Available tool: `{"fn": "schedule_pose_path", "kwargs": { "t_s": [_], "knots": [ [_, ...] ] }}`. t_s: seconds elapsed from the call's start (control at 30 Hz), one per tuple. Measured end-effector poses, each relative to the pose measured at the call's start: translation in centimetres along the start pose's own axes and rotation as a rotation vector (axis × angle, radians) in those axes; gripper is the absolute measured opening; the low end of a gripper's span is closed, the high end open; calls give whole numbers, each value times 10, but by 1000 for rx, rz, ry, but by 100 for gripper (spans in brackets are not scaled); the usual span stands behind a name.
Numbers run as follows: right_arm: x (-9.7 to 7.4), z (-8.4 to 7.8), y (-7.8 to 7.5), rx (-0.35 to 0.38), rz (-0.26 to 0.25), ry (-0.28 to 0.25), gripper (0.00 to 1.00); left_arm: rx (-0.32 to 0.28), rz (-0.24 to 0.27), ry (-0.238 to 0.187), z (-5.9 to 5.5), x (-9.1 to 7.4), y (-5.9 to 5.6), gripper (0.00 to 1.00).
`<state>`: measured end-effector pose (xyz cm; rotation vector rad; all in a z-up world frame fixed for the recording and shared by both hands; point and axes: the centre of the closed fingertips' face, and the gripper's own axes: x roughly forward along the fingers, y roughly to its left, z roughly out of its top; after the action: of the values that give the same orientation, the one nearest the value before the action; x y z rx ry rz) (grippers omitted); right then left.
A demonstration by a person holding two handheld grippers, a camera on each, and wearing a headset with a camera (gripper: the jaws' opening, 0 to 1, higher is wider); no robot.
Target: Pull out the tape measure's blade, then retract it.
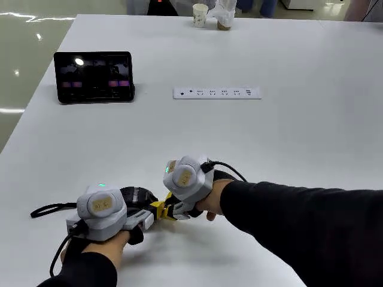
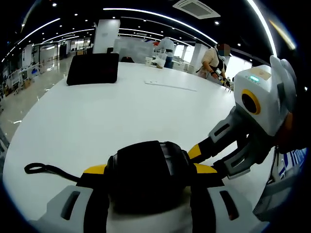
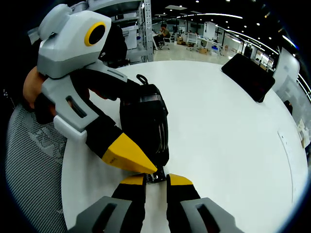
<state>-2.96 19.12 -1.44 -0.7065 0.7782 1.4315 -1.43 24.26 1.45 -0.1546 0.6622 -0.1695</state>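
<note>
Pull-out step abt to begin: L gripper (image 2: 148, 169) clamps the tape measure (image 3: 145, 121) at 7 o'clock on the table (image 1: 269, 149) in head view, R gripper (image 3: 156, 181) looks clenched on blade hook (image 3: 156, 175) at its 3 o'clock, so next draw R straight twd 3 w/ L steady.

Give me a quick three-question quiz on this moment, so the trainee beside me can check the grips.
1. True or false: the blade is already drawn far out of the tape measure.
2. The left gripper is: A. open, holding nothing; B. shut on the tape measure; C. shut on the right gripper.
3. Fill in: the right gripper's jaws pinch the ____.
Key: 1. False; no length of blade shows. 2. B. 3. blade tip.
</note>
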Motion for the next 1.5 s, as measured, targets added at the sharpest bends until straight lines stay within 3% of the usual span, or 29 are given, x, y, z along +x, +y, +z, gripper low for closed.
{"fn": "schedule_pose_path", "kwargs": {
  "t_s": [0.2, 0.57, 0.73, 0.97, 1.13, 1.2, 1.23, 1.27, 1.5],
  "knots": [
    [-9, -1, 2, 0, -14, -6, 13, 11, -29, 15, 0, -4, -1, 63],
    [-41, -13, 3, 38, -64, -69, 17, 97, -152, 51, -4, -14, -11, 91],
    [-60, -21, 2, 85, -87, -111, 22, 110, -150, 37, 0, -18, -3, 99],
    [-87, -37, -1, 132, -125, -144, 27, 152, -202, 44, 0, -28, -2, 99],
    [-103, -54, -3, 132, -157, -138, 31, 168, -226, 70, 0, -36, 0, 99],
    [-109, -60, -4, 141, -165, -137, 32, 158, -241, 94, -4, -39, 2, 99],
    [-113, -63, -3, 148, -170, -140, 33, 146, -260, 139, -10, -43, 1, 99],
    [-116, -65, -3, 153, -174, -143, 34, 154, -251, 146, -10, -44, 3, 99],
    [-135, -82, -2, 187, -199, -154, 40, 194, -294, 137, -8, -56, 5, 99]
  ]
}}
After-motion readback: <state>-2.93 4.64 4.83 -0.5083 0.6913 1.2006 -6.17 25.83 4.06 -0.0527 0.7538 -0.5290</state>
